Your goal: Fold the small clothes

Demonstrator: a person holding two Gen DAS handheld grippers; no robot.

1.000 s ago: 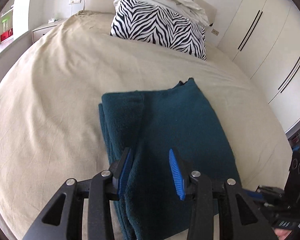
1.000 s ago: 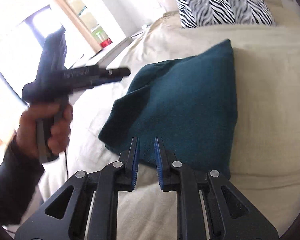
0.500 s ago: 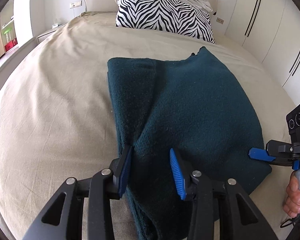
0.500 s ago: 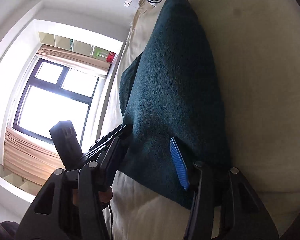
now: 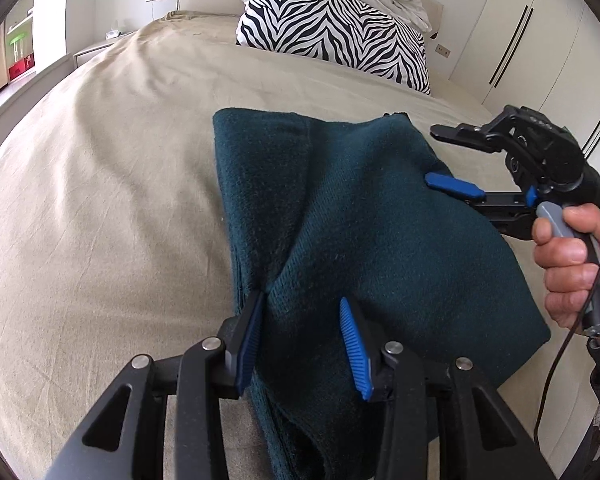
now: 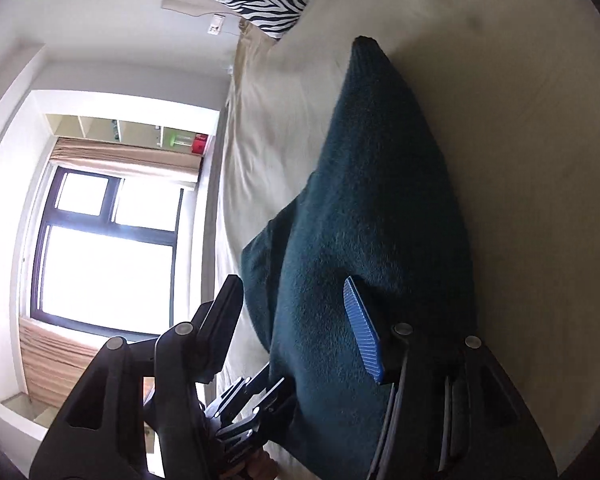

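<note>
A dark teal knit garment (image 5: 360,232) lies folded on the beige bed (image 5: 100,200). My left gripper (image 5: 302,340) is open with its jaws astride the garment's near edge; the left pad touches a fold of the cloth. My right gripper (image 5: 434,158) is open over the garment's right edge, one finger above and the blue-padded one on the cloth. In the right wrist view, rolled sideways, the right gripper (image 6: 296,312) stands open around the garment's (image 6: 380,208) edge, and the left gripper (image 6: 252,400) shows at the bottom.
A zebra-print pillow (image 5: 332,28) with white bedding on top lies at the head of the bed. White wardrobe doors (image 5: 540,40) stand to the right. A window (image 6: 108,256) with beige curtains is on the left side.
Both grippers moved in on the garment. The right gripper rolled sideways and opened wide around the right edge. The left gripper stayed open and came up to the near edge.
</note>
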